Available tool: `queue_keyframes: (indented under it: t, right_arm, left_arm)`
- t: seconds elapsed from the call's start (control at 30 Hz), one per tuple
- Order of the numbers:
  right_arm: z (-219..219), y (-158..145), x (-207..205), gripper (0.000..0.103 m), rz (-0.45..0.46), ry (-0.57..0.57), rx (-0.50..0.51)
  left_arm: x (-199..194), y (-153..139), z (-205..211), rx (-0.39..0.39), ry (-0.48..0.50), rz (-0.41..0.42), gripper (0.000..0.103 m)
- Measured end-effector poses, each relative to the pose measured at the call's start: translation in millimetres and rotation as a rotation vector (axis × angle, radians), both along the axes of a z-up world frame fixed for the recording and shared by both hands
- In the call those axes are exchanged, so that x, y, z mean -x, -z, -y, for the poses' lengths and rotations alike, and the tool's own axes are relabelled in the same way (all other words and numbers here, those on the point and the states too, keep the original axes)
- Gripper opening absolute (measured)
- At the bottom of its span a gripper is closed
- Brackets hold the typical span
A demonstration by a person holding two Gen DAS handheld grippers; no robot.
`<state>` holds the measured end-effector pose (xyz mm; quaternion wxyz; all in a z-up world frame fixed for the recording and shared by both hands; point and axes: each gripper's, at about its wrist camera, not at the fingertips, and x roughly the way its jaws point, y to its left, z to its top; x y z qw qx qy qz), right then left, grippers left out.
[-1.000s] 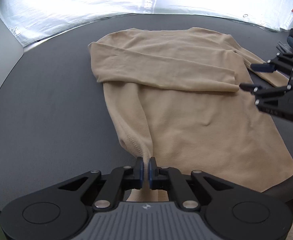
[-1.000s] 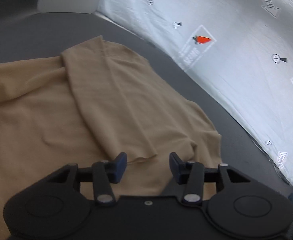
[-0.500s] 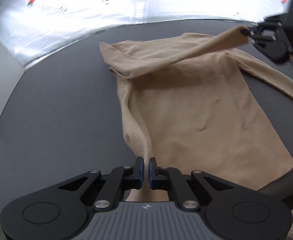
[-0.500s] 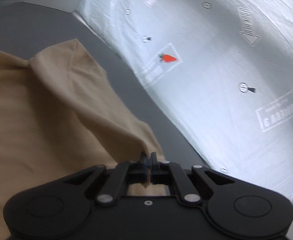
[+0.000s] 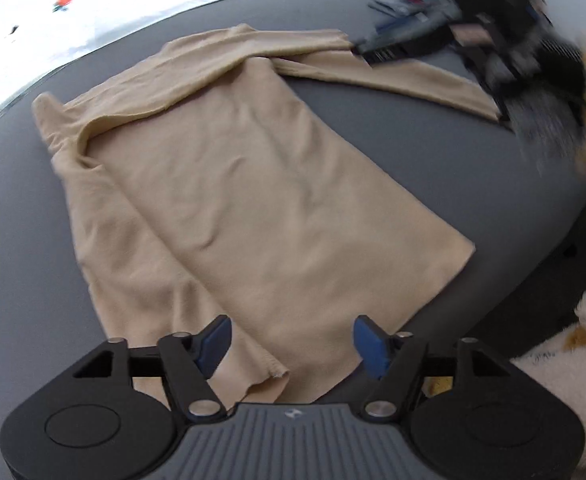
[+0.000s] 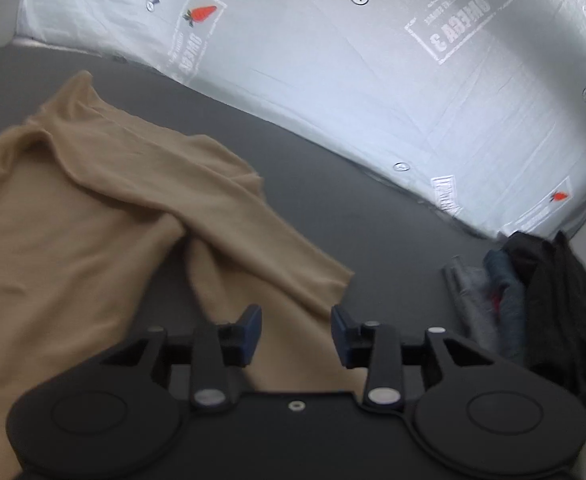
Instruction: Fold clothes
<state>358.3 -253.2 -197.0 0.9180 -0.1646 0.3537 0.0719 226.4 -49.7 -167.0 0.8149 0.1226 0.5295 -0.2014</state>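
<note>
The tan long-sleeved top (image 5: 253,184) lies spread on the dark grey table (image 5: 473,168). Left gripper (image 5: 291,340) and right gripper (image 6: 295,334) jaws are opening, pads clear of the fabric beneath.

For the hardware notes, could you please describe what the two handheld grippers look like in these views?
Both are matte black linkage grippers with silver pivot pins and dark blue finger pads. The left gripper has a grey ribbed body bearing a small logo and round black discs either side. The right gripper has a plain black body with similar discs. No cables show.
</note>
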Motion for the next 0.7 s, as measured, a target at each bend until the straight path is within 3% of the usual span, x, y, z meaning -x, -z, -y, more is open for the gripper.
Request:
queue_keyframes:
  t: [0.07,0.17,0.23,0.3,0.4,0.47,0.6,0.7]
  right_arm:
    - [-20,4,20,0.04,-0.082,-0.05,-0.172]
    - [-55,12,47,0.051,-0.172,-0.113,-0.332]
    - [-76,17,53,0.06,-0.218,-0.129,-0.384]
    - [-92,15,54,0.075,-0.235,-0.144,-0.397]
    - [-98,5,48,0.089,-0.211,-0.146,-0.433]
    - [-84,2,30,0.102,-0.218,-0.104,-0.556]
    - [-48,14,-4,0.103,-0.305,0.064,-0.889]
    - [-22,22,-15,0.103,-0.279,0.226,-0.998]
  left_arm:
    - [-4,-1,-25,0.031,-0.148,-0.005,0.071]
    - [-8,3,-58,0.028,-0.354,-0.003,0.073]
    - [-11,3,-74,0.009,-0.44,0.003,0.073]
    - [-15,1,-87,-0.015,-0.494,0.017,0.074]
    - [-21,-6,-100,-0.015,-0.525,0.048,0.082]
    - [-27,-9,-109,-0.012,-0.521,0.075,0.086]
    - [-58,-8,-121,-0.019,-0.534,0.104,0.092]
    - [-89,-6,-128,0.026,-0.547,0.108,0.092]
